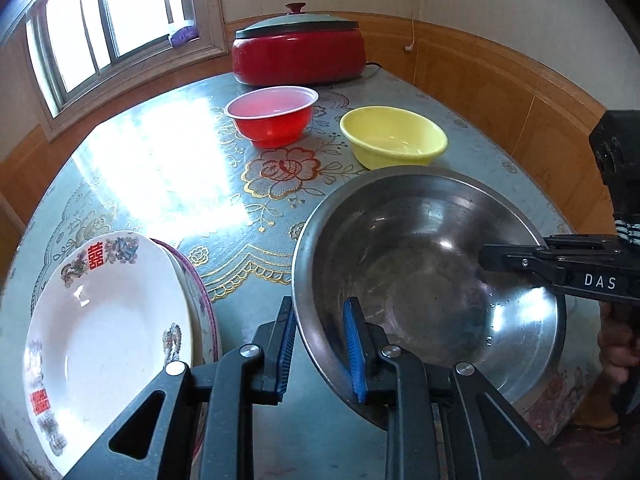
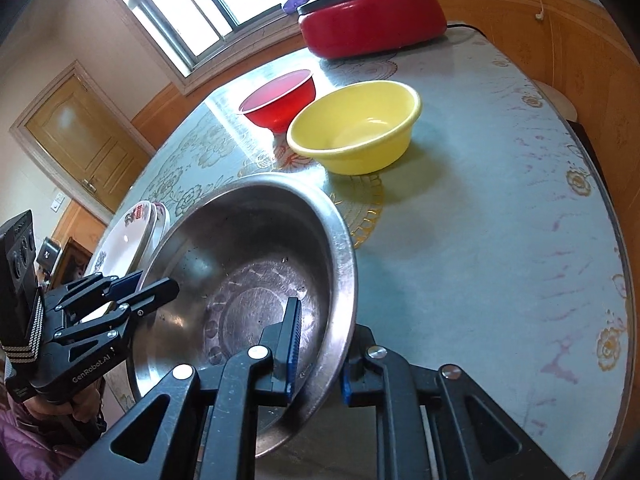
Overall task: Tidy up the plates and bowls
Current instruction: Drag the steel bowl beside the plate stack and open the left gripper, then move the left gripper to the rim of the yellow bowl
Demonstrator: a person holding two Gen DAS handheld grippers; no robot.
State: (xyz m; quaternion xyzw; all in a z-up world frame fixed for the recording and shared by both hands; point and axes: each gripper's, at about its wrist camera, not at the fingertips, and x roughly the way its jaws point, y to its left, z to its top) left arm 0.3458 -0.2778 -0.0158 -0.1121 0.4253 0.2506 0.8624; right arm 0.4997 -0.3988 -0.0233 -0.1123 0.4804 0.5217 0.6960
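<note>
A large steel bowl [image 1: 420, 264] sits near the table's front edge; it also shows in the right wrist view [image 2: 256, 264]. My left gripper [image 1: 320, 344] straddles its near-left rim, one blue pad inside and one outside, with a gap still showing. My right gripper [image 2: 320, 352] straddles the rim on the other side the same way. A stack of white plates [image 1: 108, 320] lies left of the steel bowl. A red bowl [image 1: 272, 116] and a yellow bowl [image 1: 394, 136] stand farther back.
A red electric pot with a grey lid [image 1: 298, 50] stands at the far end of the round table [image 1: 160, 184] with its floral cover. Wood-panelled walls and a window surround it. A door [image 2: 80, 140] shows in the right wrist view.
</note>
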